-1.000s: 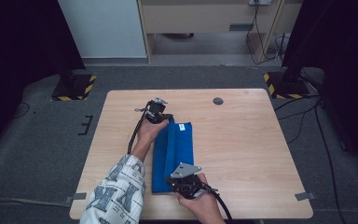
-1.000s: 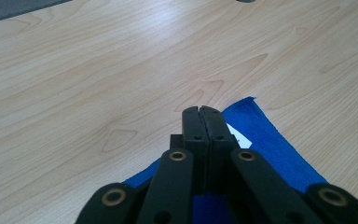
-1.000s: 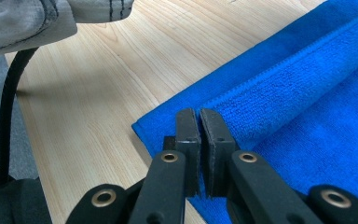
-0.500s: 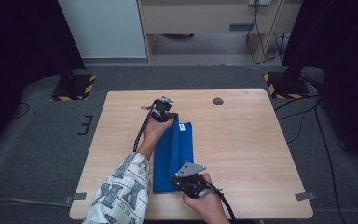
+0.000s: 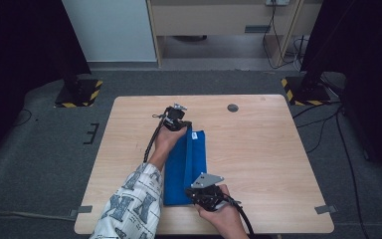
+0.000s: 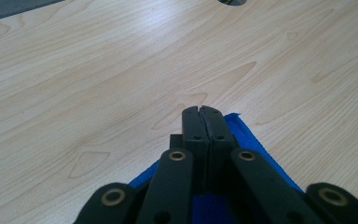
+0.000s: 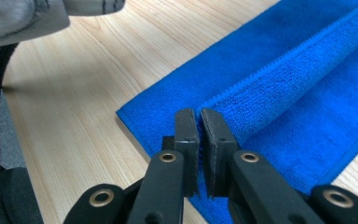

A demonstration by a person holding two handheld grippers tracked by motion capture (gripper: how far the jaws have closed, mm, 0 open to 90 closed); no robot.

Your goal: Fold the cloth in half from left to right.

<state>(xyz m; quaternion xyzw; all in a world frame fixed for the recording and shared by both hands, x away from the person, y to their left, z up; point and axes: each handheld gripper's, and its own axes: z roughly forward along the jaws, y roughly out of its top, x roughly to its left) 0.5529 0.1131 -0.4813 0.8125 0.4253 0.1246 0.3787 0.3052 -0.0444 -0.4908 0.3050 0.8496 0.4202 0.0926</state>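
i hold a hand-held gripper in each hand over a pale wooden surface, and between them lies a long, narrow folded blue terry cloth towel.

nearest to me, my right hand-held gripper sits at the towel's near end. in the right gripper view its jaws stand almost together, a thin slit between them, pinched on the raised folded edge of the towel; the slit looks about as thick as the fabric, so i judge it clamped on that edge.

the towel's long axis runs straight away from me, from that near end up toward the far end, slightly left of the surface's centre. a lengthwise fold ridge runs along it.

farther off, my left arm in its grey-and-white patterned sleeve reaches along the towel's left side, and my left hand-held gripper sits at the towel's far end. in the left gripper view its jaws are pressed fully together over the far blue corner, gripping it as far as i can judge.

so each end is in its own hand; any coming fold or lift turns on moving both ends together across that long axis.

beyond, a small round dark grommet hole sits near the surface's far edge. no containers are here.
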